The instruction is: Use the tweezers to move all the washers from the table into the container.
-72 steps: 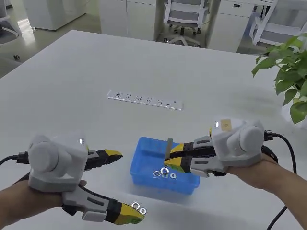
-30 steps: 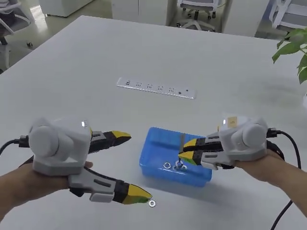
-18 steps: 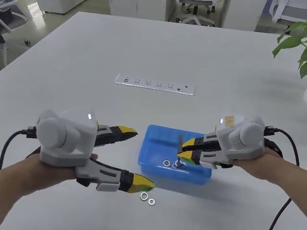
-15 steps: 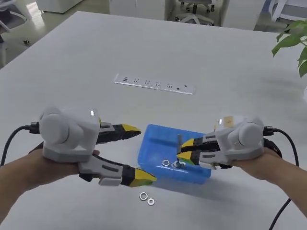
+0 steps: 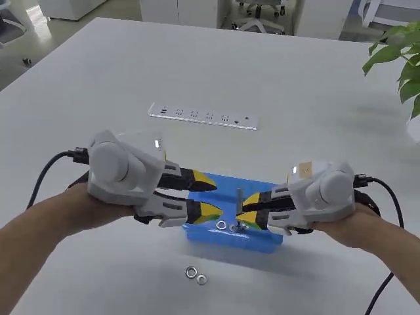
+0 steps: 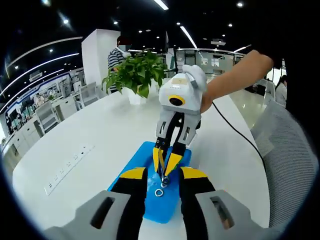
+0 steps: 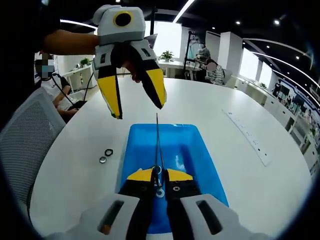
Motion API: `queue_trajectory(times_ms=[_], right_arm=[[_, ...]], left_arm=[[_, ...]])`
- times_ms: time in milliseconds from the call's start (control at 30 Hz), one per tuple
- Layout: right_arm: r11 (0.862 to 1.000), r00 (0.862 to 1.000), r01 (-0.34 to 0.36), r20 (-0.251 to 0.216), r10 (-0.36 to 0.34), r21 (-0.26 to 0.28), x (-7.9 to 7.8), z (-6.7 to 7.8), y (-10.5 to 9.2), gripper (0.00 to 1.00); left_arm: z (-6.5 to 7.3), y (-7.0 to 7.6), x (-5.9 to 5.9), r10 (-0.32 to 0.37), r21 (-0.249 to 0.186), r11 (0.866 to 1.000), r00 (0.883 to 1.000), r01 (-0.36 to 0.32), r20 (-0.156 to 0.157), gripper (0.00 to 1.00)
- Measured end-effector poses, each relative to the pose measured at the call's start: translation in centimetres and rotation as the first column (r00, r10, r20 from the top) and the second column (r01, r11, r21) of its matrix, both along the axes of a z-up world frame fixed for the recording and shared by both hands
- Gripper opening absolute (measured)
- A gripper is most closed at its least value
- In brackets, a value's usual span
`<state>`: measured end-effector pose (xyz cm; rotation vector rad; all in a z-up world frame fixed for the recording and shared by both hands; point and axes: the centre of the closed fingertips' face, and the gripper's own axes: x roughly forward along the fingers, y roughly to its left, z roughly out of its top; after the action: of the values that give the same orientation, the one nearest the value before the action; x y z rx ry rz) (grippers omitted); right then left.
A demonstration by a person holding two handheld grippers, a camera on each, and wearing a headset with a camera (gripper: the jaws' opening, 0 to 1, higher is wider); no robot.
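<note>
Blue container point(image 5: 262, 241) lies under your right hand-held gripper point(image 5: 244, 213), which clamps the tweezers point(image 5: 239, 198); your left hand-held gripper point(image 5: 213, 198) gapes open beside it. Two washers point(image 5: 195, 275) lie nearer, on the counter point(image 5: 295, 98).

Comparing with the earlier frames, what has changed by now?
The left gripper, jaws open, has moved from beside the two loose washers on the table up over the left end of the blue container, towards the right gripper. Nothing was gripped or released. Unchanged: the right gripper stays shut on the tweezers over the container; the two washers lie in front of it.
</note>
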<state>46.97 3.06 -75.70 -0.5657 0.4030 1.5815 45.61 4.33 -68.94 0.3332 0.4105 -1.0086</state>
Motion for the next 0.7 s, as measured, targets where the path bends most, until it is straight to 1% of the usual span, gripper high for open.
queue_trajectory(times_ms=[67, 267, 400, 533, 633, 700], right_arm=[[1.0, 1.0, -0.004, 0.001, 0.004, 0.0, 0.0, 0.0, 0.0, 0.09], [1.0, 1.0, -0.02, 0.012, 0.02, -0.004, -0.3, 0.0, 0.1, 0.09], [1.0, 1.0, -0.027, 0.015, 0.027, -0.005, -0.3, -0.1, 0.1, 0.09], [1.0, 0.999, -0.031, 0.016, 0.031, -0.006, -0.4, 0.0, 0.2, 0.09], [0.999, 0.999, -0.035, 0.018, 0.035, -0.007, -0.4, -0.1, 0.1, 0.09], [0.999, 0.999, -0.034, 0.017, 0.034, -0.007, -0.4, -0.1, 0.1, 0.09]], left_arm=[[-0.1, -0.4, 0.3, -0.014, 0.005, 1.0, 1.0, 0.014, 0.009, 0.27], [-0.3, -1.3, 0.7, -0.043, 0.01, 0.999, 0.999, 0.043, 0.018, 0.22], [0.1, -2.1, 0.5, -0.066, 0.017, 0.998, 0.997, 0.066, 0.03, 0.17], [0.2, -2.3, 0.8, -0.076, 0.024, 0.997, 0.996, 0.075, 0.037, 0.12], [0.3, -2.4, 0.8, -0.085, 0.023, 0.996, 0.996, 0.084, 0.036, 0.08], [0.3, -2.6, 0.7, -0.095, 0.024, 0.995, 0.995, 0.094, 0.035, 0.08]])
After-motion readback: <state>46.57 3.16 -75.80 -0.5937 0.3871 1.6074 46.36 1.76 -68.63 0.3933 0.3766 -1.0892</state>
